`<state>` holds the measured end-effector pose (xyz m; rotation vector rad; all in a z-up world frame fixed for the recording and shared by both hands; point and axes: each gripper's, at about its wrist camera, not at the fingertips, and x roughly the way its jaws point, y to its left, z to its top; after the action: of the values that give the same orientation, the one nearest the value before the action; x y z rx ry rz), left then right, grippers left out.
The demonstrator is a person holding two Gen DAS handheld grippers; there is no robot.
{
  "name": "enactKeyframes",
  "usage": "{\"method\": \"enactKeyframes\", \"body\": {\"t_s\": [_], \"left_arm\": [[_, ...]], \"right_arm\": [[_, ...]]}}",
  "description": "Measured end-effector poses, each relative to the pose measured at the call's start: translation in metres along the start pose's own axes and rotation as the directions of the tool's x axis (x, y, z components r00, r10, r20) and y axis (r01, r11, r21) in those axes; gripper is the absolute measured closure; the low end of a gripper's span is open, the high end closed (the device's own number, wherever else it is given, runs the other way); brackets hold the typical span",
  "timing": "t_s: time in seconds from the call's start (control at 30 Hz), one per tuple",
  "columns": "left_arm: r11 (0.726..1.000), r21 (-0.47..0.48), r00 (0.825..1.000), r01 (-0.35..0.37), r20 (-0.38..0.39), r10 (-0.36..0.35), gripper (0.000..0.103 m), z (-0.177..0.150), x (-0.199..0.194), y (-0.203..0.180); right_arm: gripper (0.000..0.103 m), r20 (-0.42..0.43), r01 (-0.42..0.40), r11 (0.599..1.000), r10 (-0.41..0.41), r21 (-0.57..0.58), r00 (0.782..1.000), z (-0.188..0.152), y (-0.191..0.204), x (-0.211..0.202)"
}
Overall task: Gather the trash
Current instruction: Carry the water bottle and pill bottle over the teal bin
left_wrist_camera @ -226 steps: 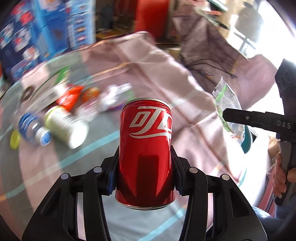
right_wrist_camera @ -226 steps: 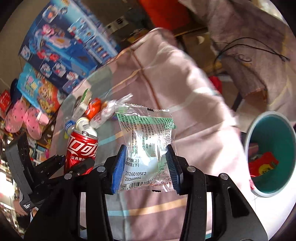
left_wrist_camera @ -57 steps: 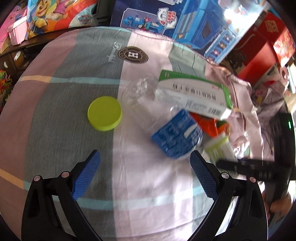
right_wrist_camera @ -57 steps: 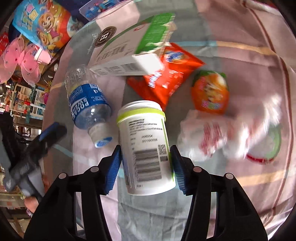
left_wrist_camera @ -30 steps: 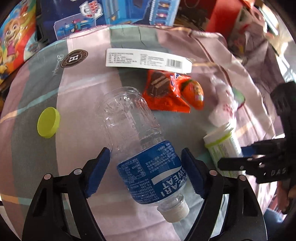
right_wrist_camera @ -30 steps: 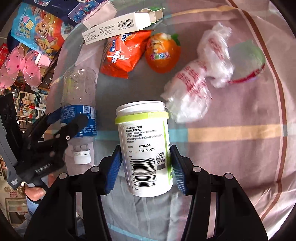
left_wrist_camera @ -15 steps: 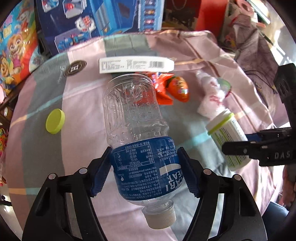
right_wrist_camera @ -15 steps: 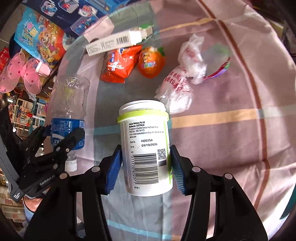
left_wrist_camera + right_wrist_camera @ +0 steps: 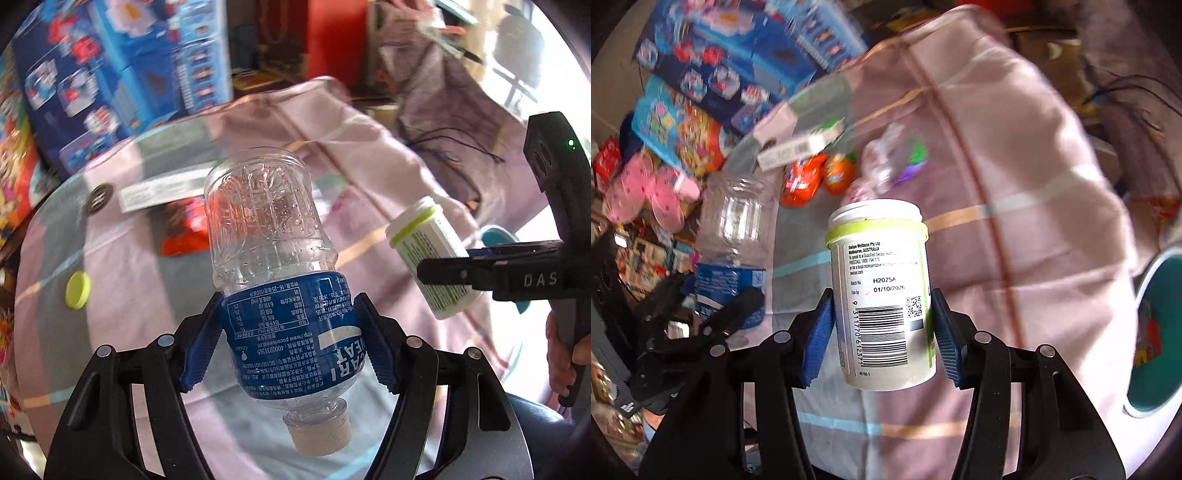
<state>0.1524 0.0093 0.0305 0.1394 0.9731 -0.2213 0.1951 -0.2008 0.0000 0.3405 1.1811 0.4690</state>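
Observation:
My left gripper is shut on a clear plastic bottle with a blue label, held cap-down above the table. My right gripper is shut on a white supplement jar with a lime-green band, also lifted. The jar shows in the left wrist view at the right; the bottle shows in the right wrist view at the left. A teal trash bin stands off the table's right edge.
On the pink and grey tablecloth lie a white-green box, an orange snack bag, an orange pouch, crumpled clear wrappers and a yellow-green lid. Toy boxes stand behind.
Both grippers have lifted higher and swung right with the bottle and jar in them. The teal bin has come into the right wrist view.

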Motion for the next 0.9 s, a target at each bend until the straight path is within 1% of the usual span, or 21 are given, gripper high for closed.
{"method": "enactKeyframes", "body": {"t_s": [0.17, 0.2, 0.23, 0.33, 0.43, 0.57, 0.67, 0.77, 0.8, 0.9], "left_arm": [[0.996, 0.069, 0.998, 0.060, 0.002, -0.060, 0.032, 0.013, 0.004, -0.052], [0.993, 0.089, 0.997, 0.082, 0.004, -0.083, 0.032, 0.016, 0.005, -0.069], [0.991, 0.101, 0.996, 0.093, 0.001, -0.093, 0.032, 0.018, 0.007, -0.077], [0.977, 0.170, 0.992, 0.127, -0.009, -0.128, 0.032, 0.026, 0.014, -0.121], [0.960, 0.223, 0.985, 0.170, -0.026, -0.169, 0.032, 0.030, 0.022, -0.161], [0.925, 0.294, 0.970, 0.241, -0.077, -0.229, 0.032, 0.033, 0.038, -0.221], [0.902, 0.331, 0.961, 0.278, -0.102, -0.258, 0.032, 0.033, 0.047, -0.254], [0.879, 0.356, 0.948, 0.317, -0.141, -0.285, 0.032, 0.034, 0.059, -0.288], [0.870, 0.367, 0.944, 0.330, -0.156, -0.292, 0.032, 0.033, 0.064, -0.302], [0.854, 0.383, 0.935, 0.351, -0.188, -0.299, 0.032, 0.031, 0.075, -0.325]], "right_arm": [[0.054, 0.106, 0.004, 0.997, -0.011, 0.071, 0.994, -0.009, -0.048, -0.051], [0.054, 0.124, 0.004, 0.996, -0.015, 0.086, 0.992, -0.011, -0.059, -0.061], [0.054, 0.149, 0.010, 0.994, -0.026, 0.108, 0.988, -0.015, -0.074, -0.074], [0.054, 0.196, 0.038, 0.987, -0.069, 0.156, 0.978, -0.025, -0.107, -0.097], [0.054, 0.232, 0.072, 0.970, -0.127, 0.234, 0.964, -0.041, -0.151, -0.120], [0.054, 0.240, 0.150, 0.939, -0.231, 0.311, 0.943, -0.060, -0.195, -0.140], [0.054, 0.229, 0.172, 0.912, -0.270, 0.373, 0.935, -0.076, -0.227, -0.150], [0.053, 0.211, 0.217, 0.879, -0.329, 0.425, 0.920, -0.090, -0.254, -0.153], [0.053, 0.207, 0.214, 0.872, -0.331, 0.441, 0.921, -0.094, -0.261, -0.153], [0.054, 0.195, 0.201, 0.852, -0.328, 0.483, 0.924, -0.105, -0.283, -0.153]]}}
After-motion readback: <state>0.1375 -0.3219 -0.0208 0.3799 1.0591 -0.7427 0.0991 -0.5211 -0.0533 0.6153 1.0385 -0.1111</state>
